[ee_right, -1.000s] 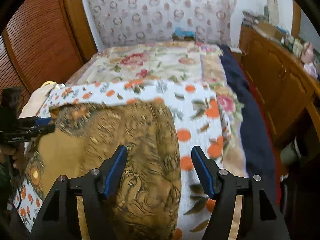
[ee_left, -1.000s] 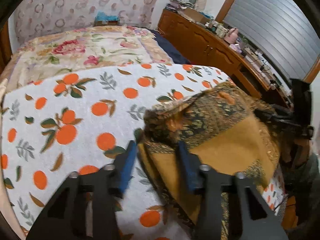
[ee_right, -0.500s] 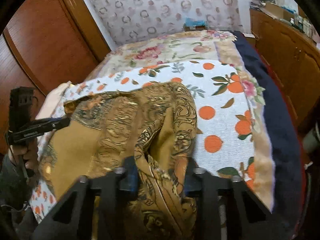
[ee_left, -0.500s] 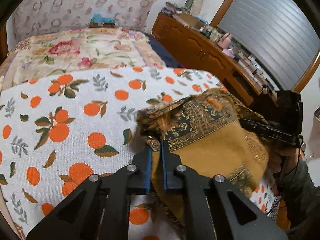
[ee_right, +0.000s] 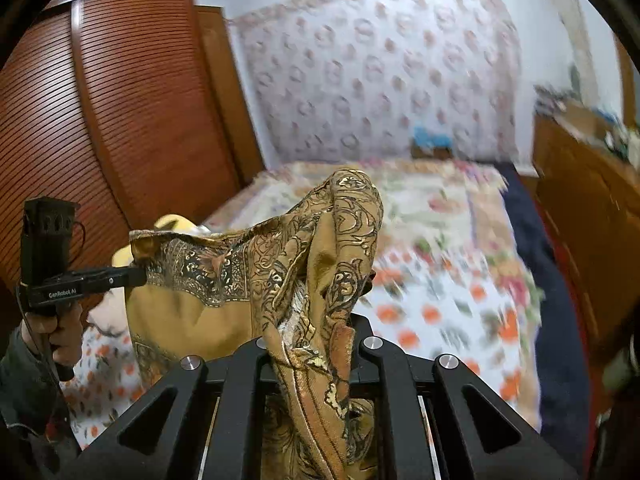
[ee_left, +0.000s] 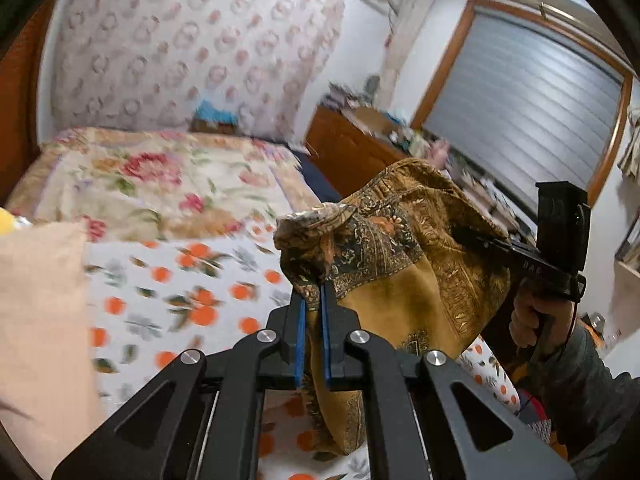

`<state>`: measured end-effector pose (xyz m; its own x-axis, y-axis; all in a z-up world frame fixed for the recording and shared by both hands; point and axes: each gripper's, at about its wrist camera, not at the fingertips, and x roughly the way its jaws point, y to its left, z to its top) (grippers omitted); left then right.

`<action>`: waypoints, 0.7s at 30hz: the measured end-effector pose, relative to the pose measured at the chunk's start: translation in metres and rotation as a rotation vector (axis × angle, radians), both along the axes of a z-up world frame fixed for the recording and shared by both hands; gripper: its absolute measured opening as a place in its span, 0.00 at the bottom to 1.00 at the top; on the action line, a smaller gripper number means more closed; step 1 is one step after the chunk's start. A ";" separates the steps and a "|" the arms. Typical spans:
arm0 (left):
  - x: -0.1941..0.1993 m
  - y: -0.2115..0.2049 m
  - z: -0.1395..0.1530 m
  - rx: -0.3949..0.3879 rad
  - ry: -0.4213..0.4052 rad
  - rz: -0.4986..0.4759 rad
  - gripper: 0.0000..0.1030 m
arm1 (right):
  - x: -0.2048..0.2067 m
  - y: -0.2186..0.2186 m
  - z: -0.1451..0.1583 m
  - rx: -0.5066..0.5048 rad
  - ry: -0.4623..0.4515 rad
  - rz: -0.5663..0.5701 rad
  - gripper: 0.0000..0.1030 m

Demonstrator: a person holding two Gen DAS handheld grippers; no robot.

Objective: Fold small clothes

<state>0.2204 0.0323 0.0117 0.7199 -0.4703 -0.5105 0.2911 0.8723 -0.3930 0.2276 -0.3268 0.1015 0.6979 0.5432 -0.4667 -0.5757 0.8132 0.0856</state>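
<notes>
The mustard cloth (ee_left: 404, 280) (dark paisley border, gold scrollwork) hangs bunched above the bed (ee_left: 168, 292), stretched between the left gripper (ee_left: 314, 292) and right gripper (ee_right: 310, 320), both clamped on it.

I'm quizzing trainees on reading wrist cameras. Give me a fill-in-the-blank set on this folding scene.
1. Both grippers are shut on the ochre patterned ____.
2. The garment hangs above a blanket printed with ____.
3. The left gripper has ____ pads.
4. In the right wrist view, the left gripper sits toward the ____ edge, while the right gripper pinches a bunched fold.

Missing words: garment; oranges; blue; left
</notes>
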 end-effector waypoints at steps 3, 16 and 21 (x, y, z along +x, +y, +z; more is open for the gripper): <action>-0.019 0.035 0.013 -0.006 -0.041 0.078 0.07 | -0.001 0.031 0.017 -0.010 -0.049 0.061 0.11; -0.093 0.167 -0.010 -0.015 -0.040 0.439 0.07 | 0.043 0.227 0.037 -0.087 -0.106 0.369 0.11; -0.099 0.203 -0.053 -0.044 0.043 0.538 0.07 | 0.071 0.319 0.018 -0.198 -0.112 0.461 0.11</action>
